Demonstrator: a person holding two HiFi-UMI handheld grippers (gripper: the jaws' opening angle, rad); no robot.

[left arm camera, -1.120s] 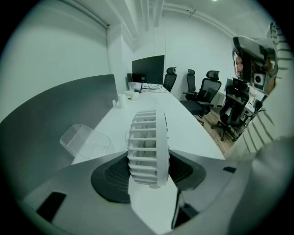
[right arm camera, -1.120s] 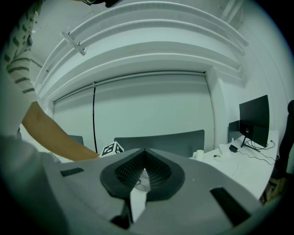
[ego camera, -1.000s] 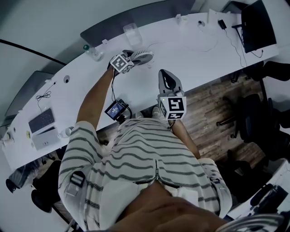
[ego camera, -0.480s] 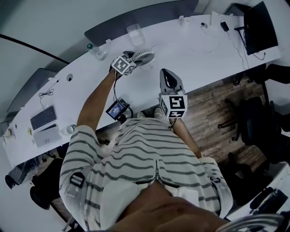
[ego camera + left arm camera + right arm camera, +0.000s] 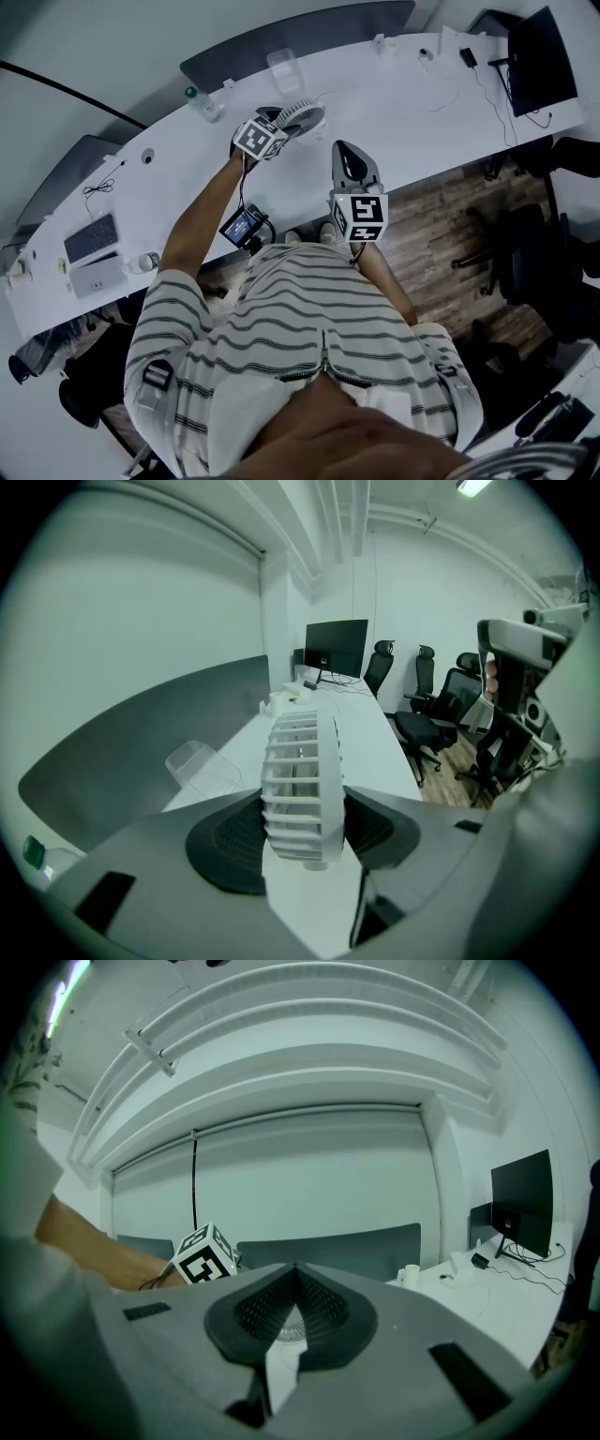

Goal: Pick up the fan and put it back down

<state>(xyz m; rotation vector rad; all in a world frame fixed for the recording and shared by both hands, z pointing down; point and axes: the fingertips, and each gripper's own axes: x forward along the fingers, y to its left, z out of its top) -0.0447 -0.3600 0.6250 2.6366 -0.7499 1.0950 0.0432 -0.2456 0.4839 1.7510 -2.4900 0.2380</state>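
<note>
Head view, desk (image 5: 403, 98): long, curved, smooth white top above a plank-patterned wood floor (image 5: 441, 234).
Head view, fan (image 5: 302, 118): small round white disc with a slatted grille, near the desk's front edge, at the tip of the left gripper (image 5: 284, 122).
Head view, right gripper (image 5: 343, 155): grey wedge-shaped body reaching over the desk edge, apart from the fan.
Left gripper view, jaws: clamped on the fan, with a dark ribbed pad (image 5: 225, 841) against each flat face.
Left gripper view, fan: edge-on and upright, with white plastic ribs wrapping its rim; it cannot be told whether it touches the desk.
Left gripper view, background: a clear plastic cup (image 5: 200, 766) stands by the matte grey partition (image 5: 141, 733), and a flat black monitor (image 5: 336, 649) sits farther along the desk.
Right gripper view, jaws: together, the textured black pads (image 5: 323, 1312) meeting in a point with nothing gripped.
Right gripper view, marker cube (image 5: 206, 1252): white with bold black squares, part of the left gripper.
</note>
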